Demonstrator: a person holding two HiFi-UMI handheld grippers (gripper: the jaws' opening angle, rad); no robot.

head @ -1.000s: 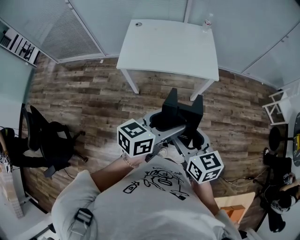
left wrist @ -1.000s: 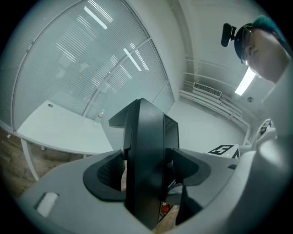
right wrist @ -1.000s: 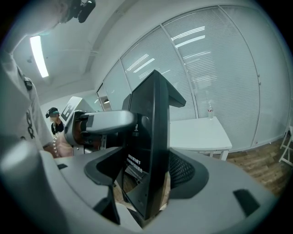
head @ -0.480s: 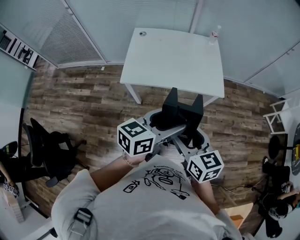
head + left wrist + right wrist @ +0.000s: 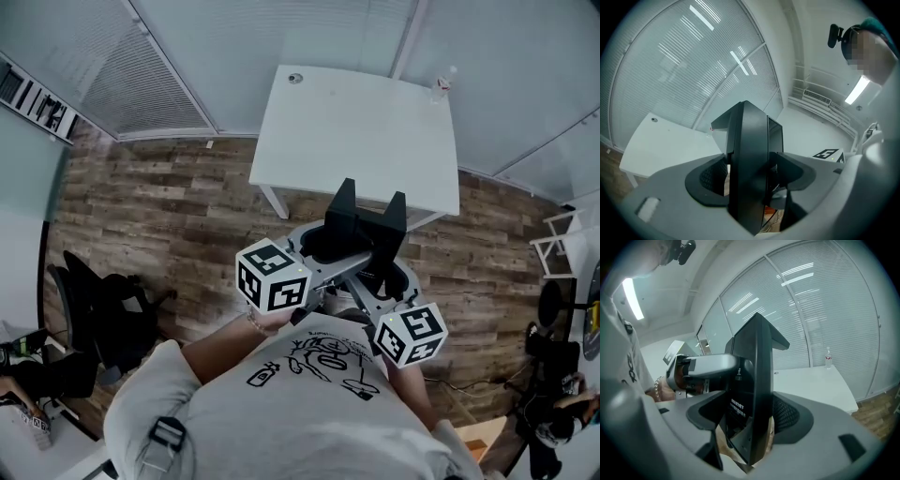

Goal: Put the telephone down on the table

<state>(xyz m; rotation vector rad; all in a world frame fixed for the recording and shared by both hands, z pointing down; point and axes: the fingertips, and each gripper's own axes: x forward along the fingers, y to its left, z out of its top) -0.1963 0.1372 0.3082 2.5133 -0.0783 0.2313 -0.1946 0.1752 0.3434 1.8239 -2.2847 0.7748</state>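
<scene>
Black telephone sits clamped between the jaws of the left gripper. The right gripper grasps it too, the white table ahead of both

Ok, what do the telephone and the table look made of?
Telephone: probably hard plastic, black and mostly matte, with a faint sheen along its flat, sharp-edged panels. Table: smooth white top, even and without grain, so likely laminate or painted board; the pictures cannot settle which.
</scene>
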